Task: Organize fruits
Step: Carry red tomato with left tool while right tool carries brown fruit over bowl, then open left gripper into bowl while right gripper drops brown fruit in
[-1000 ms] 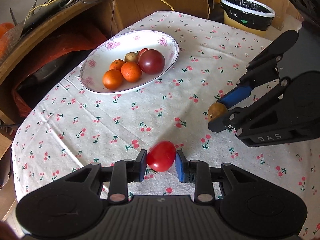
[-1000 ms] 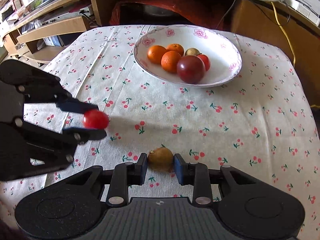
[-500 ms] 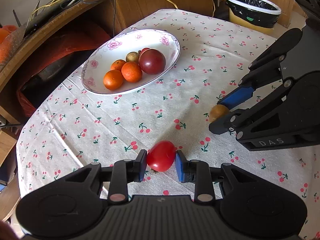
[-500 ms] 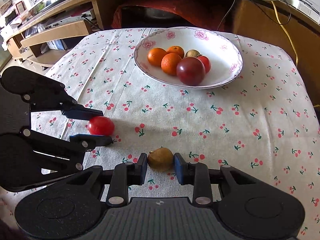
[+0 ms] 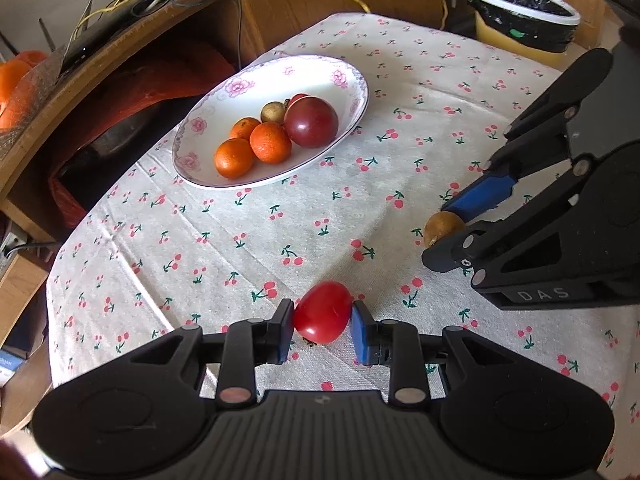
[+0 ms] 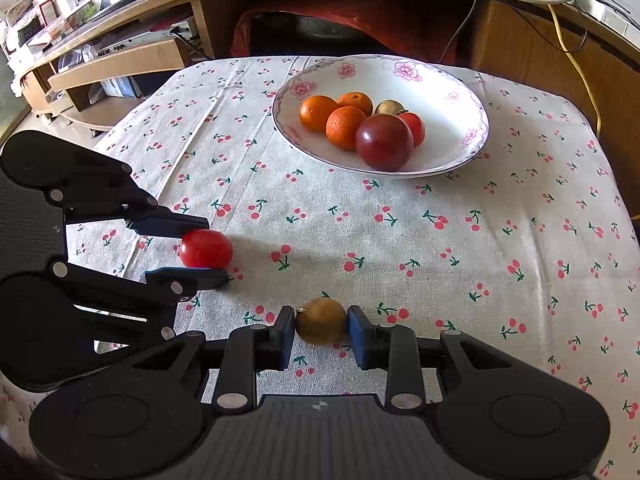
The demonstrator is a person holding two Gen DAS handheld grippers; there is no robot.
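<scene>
Low in the left wrist frame, red tomato [image 5: 322, 313] pinched between the blue pads of the left gripper [image 5: 322, 326], lower centre, over the cherry-print tablecloth [image 5: 224, 236]. Same tomato appears at mid left of the right wrist frame [image 6: 205, 248]. Right gripper [image 6: 321, 330] clamps a small brown fruit [image 6: 321, 321] at lower centre of its own frame; that fruit shows at right of the left view [image 5: 443, 227], well apart from the tomato. Whether either fruit touches the cloth: cannot tell. Floral-rimmed bowl [image 6: 448, 84] sits in the upper centre, holding three oranges [image 6: 345, 127], a dark red fruit [image 6: 384, 142], a second tomato and a small brownish fruit. Lined bin [image 5: 524, 20] at upper right of the left view.
</scene>
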